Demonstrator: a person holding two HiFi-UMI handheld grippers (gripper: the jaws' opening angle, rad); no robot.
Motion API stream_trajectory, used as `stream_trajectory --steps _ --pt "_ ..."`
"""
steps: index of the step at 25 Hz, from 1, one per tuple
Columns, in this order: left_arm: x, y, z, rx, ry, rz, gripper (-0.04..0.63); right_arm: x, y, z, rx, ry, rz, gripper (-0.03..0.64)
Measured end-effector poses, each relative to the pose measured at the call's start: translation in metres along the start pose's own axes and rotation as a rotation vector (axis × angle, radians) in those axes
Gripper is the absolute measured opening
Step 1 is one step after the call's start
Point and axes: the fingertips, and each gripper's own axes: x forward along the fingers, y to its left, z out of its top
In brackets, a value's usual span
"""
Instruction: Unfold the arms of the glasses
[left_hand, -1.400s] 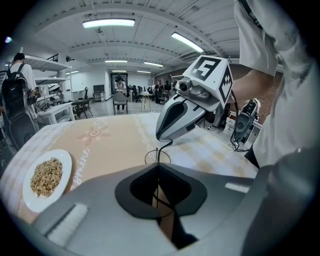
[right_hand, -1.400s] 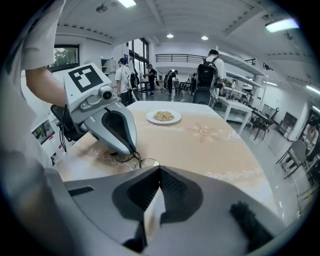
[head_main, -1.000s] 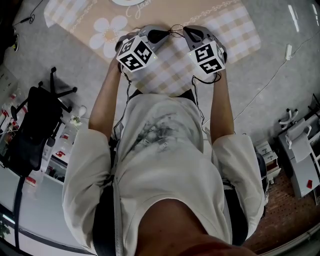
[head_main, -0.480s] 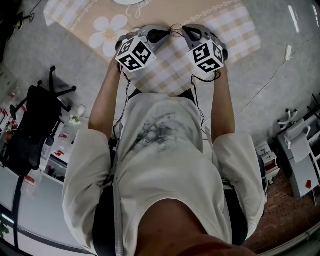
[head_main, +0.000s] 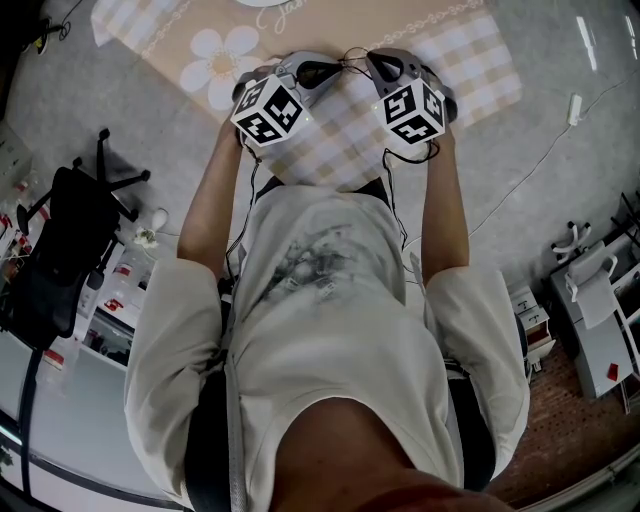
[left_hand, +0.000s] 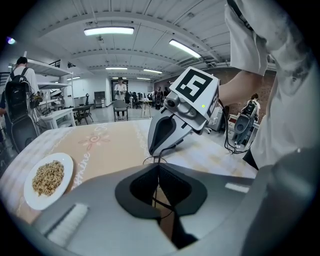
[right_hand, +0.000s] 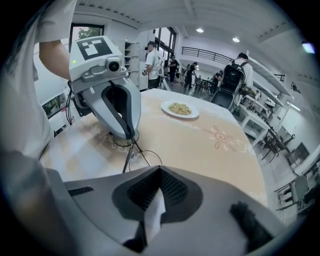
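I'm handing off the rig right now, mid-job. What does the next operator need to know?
Left gripper: shut on a thin wire arm of the glasses.
Right gripper: shut at the frame, by a lens ring.
Glasses: held between the two gripper tips over the table; the plate of food lies farther back.
Done: both grips taken.
Left: swing the arms open. How far this arm has opened cannot be told.

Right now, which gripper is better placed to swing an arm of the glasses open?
Probably the left gripper: its shut jaws pinch thin straight wires of the glasses, while the right gripper is shut at a round rim, suited to steadying. The wire is too fine for certainty.
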Motion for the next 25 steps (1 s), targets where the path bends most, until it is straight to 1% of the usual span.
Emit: stream_trajectory --steps 9,22,25 --pt "-0.003 -0.004 0.001 0.012 -0.009 0.006 0.012 0.002 0.001 0.000 -0.021 0.032 -0.012 0.017" --pt "-0.015 -0.016 0.004 0.006 -0.039 -0.006 0.014 0.004 0.002 0.002 -0.036 0.066 -0.029 0.015" --pt "-0.022 -0.015 0.006 -0.016 -0.059 0.011 0.009 0.005 0.003 0.003 -0.050 0.073 -0.040 0.017"
